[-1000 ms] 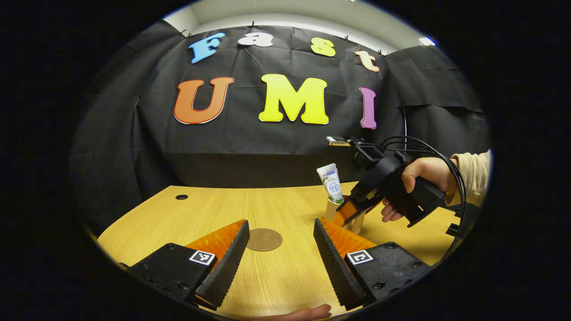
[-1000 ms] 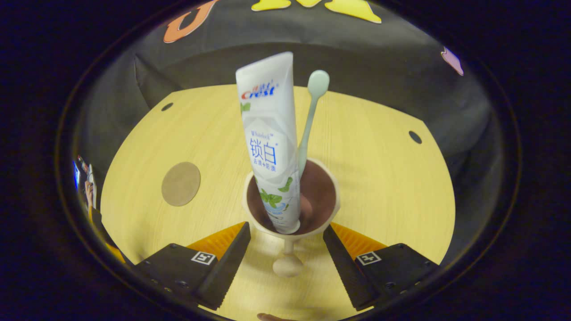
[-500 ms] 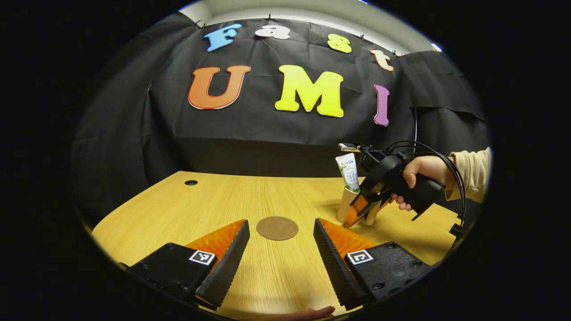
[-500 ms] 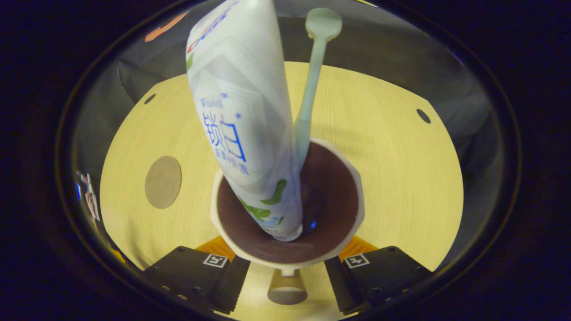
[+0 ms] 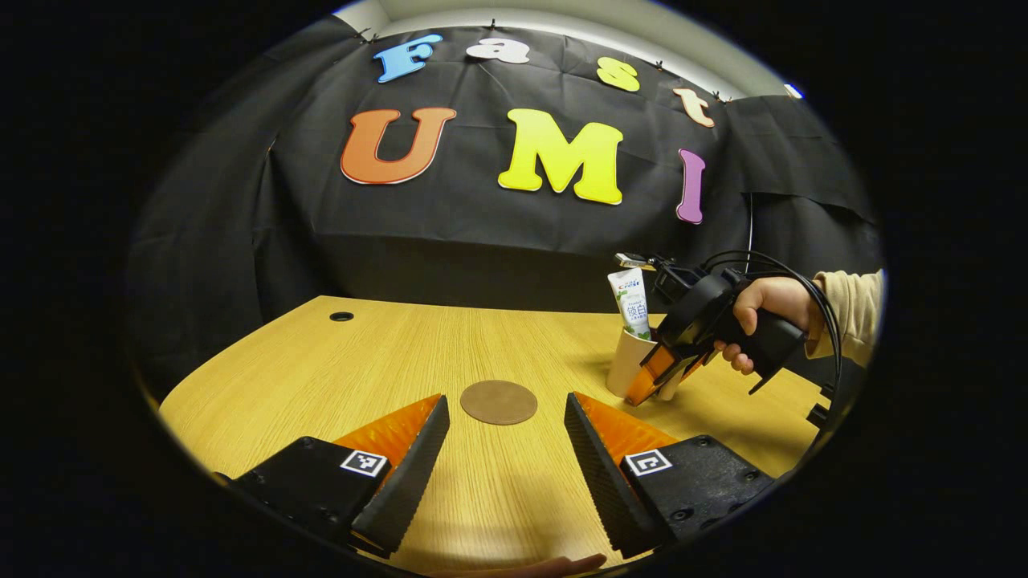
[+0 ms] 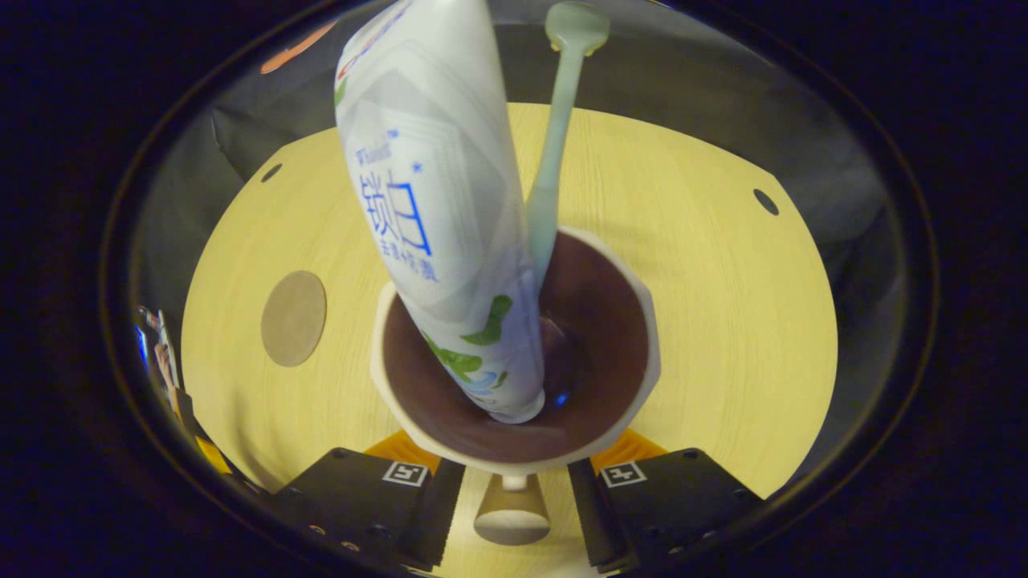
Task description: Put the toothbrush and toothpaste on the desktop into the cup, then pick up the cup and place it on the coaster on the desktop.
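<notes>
Since a moment ago the right gripper [image 6: 514,522] has brought its fingers closer in on the stem of the cup [image 6: 514,457]; its jaws now sit against the narrow handle on both sides, clamped on it, as far as the right gripper view shows. The cup's foot and lower wall are hidden beneath its wide rim. Inside the cup the toothpaste [image 6: 438,217] stands cap-down, its long axis leaning up and away toward the coaster's side, its flat tail cut off at the top. The toothbrush [image 6: 554,160] stands beside it, its rounded end up, nearly upright; its lower end is lost in the dark interior.

In the left gripper view a hand [image 5: 763,317] in a pale sleeve holds the right gripper tilted downward at the cup, right of the coaster [image 5: 499,402]. The left gripper [image 5: 506,461] hovers with its jaws apart, nearer than the coaster, above the desktop [image 5: 385,361].
</notes>
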Tool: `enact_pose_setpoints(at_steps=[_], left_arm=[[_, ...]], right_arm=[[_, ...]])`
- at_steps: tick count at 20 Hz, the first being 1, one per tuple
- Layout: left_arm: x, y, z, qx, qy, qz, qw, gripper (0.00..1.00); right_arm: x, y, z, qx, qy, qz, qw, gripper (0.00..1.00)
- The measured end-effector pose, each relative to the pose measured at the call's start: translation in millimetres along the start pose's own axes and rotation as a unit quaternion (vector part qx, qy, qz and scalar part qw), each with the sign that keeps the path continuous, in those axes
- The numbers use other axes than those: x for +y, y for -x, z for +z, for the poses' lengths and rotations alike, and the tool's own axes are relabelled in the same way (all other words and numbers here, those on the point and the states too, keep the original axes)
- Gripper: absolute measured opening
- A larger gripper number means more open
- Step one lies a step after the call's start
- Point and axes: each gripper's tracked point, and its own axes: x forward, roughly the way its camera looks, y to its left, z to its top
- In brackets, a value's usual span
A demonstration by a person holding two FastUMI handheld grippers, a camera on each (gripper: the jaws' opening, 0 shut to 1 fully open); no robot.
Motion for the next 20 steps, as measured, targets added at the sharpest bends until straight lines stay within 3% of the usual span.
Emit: enact_pose_setpoints(at_steps=[6,8,17,20], left_arm=[[0,3,-9,0.012,0.004,0.003,1.0,0.92],[2,3,-12,0.016,0.008,0.006,1.0,0.92],[11,15,-10,0.006,0.014,0.01,1.0,0.92],[12,19,-5,-0.003,0.019,0.008,1.0,0.92]], right_arm=[[0,-5,-2,-0.008,-0.016,-0.002,1.0,0.49],[0,-8,0,-0.013,-0.004,-0.001,1.0,0.27],[-3,8,23,-0.066,-0.03,-0.002,0.997,0.24],[0,11,20,-0.057,-0.017,-0.008,0.998,0.23]])
